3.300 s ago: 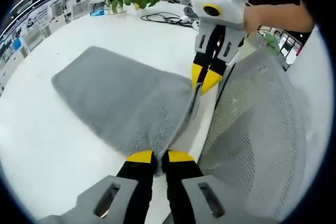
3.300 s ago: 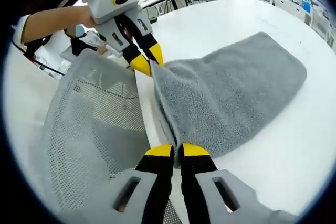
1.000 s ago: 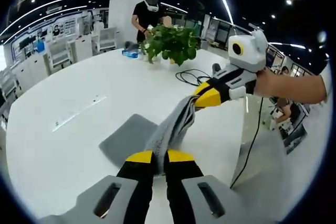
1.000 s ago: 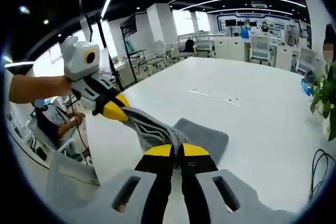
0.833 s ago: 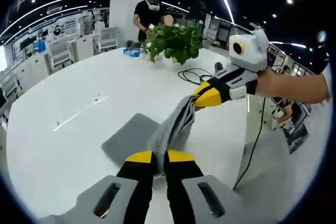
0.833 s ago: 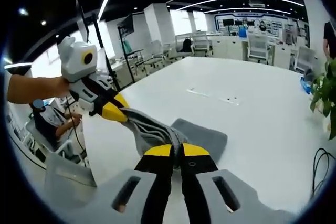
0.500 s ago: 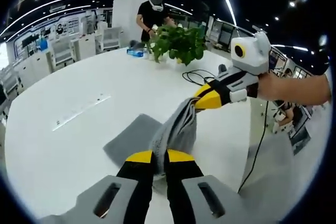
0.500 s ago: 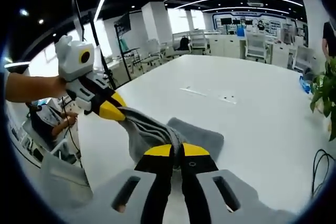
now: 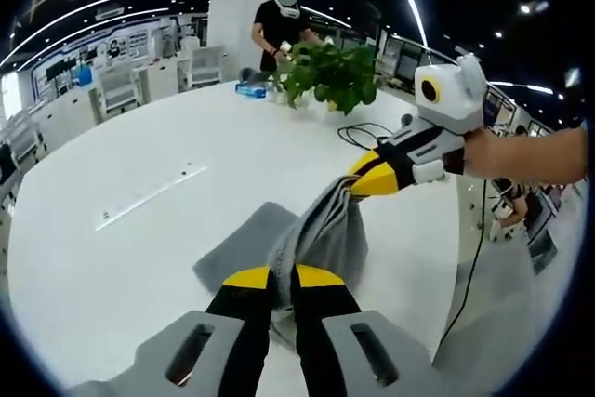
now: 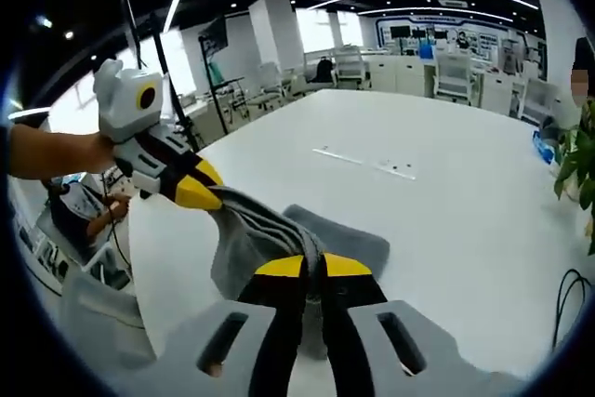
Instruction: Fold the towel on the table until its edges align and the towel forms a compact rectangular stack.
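Observation:
A grey towel (image 9: 316, 234) hangs lifted off the white table (image 9: 139, 155), stretched between both grippers, with its lower part resting on the tabletop. My left gripper (image 9: 282, 278) is shut on one corner of the towel. The right gripper (image 9: 358, 183) enters the left gripper view from the right, shut on the other corner, held by a person's hand. In the right gripper view my right gripper (image 10: 313, 267) clamps the towel (image 10: 251, 234), and the left gripper (image 10: 206, 194) comes in from the left holding the same edge. Part of the towel (image 10: 358, 244) lies flat on the table (image 10: 437, 211).
A potted green plant (image 9: 330, 67) and a black cable (image 9: 367, 134) sit at the table's far side, where a person (image 9: 279, 16) stands. Small items (image 10: 363, 160) lie mid-table. A grey mesh chair (image 10: 88, 323) stands by the near edge; office chairs and desks fill the background.
Both grippers have carried the held towel edge slightly forward over the table, and more of the towel now drapes below them. Both stay shut on it.

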Available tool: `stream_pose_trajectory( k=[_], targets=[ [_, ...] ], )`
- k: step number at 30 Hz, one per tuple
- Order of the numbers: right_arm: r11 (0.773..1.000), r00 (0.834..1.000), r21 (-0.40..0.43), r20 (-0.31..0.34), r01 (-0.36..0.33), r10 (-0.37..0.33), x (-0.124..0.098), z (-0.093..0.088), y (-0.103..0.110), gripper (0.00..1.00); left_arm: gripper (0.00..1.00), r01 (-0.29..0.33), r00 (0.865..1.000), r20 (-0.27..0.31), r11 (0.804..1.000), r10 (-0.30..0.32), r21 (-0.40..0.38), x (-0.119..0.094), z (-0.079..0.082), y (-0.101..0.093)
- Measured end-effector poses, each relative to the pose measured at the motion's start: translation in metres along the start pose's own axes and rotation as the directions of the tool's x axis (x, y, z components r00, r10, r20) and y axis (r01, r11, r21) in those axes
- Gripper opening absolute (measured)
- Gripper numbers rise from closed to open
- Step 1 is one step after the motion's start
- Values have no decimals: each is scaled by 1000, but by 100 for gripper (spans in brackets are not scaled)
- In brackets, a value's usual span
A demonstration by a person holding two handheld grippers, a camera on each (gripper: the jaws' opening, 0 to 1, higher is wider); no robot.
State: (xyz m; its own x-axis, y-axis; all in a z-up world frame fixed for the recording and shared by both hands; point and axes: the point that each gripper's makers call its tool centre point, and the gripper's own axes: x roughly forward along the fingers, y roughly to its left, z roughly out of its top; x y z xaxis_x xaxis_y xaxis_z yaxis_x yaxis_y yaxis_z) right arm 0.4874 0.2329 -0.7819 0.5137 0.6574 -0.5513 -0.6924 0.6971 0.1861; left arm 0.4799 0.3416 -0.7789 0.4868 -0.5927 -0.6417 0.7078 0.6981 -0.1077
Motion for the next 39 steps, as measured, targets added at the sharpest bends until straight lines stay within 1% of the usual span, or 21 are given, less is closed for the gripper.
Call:
stream_pose_trajectory(
  k=[9,19,24,29,34,39],
  targets=[
    [1000,1000,-6,-16,3,-3,17,-1,-7,4,8,-8,1000,-11,999,7,-32,8,-9,7],
    [1000,999,-12,-34,22,-23,31,-9,-20,4,8,-10,1000,-18,1000,10,-29,22,-13,15],
    [1000,999,-14,-45,24,-25,36,-13,-24,4,8,-25,1000,-16,999,24,-30,29,-17,20],
    [1000,997,-12,-67,25,-26,43,-19,-30,4,8,-22,999,-32,1000,22,-2,37,-21,23],
    [999,995,-38,-92,34,-38,50,-25,-32,4,8,-33,999,-39,999,33,6,46,-25,31],
    [998,993,-53,-103,44,-49,55,-29,-38,5,8,-35,998,-44,999,36,28,53,-28,32]
  ],
)
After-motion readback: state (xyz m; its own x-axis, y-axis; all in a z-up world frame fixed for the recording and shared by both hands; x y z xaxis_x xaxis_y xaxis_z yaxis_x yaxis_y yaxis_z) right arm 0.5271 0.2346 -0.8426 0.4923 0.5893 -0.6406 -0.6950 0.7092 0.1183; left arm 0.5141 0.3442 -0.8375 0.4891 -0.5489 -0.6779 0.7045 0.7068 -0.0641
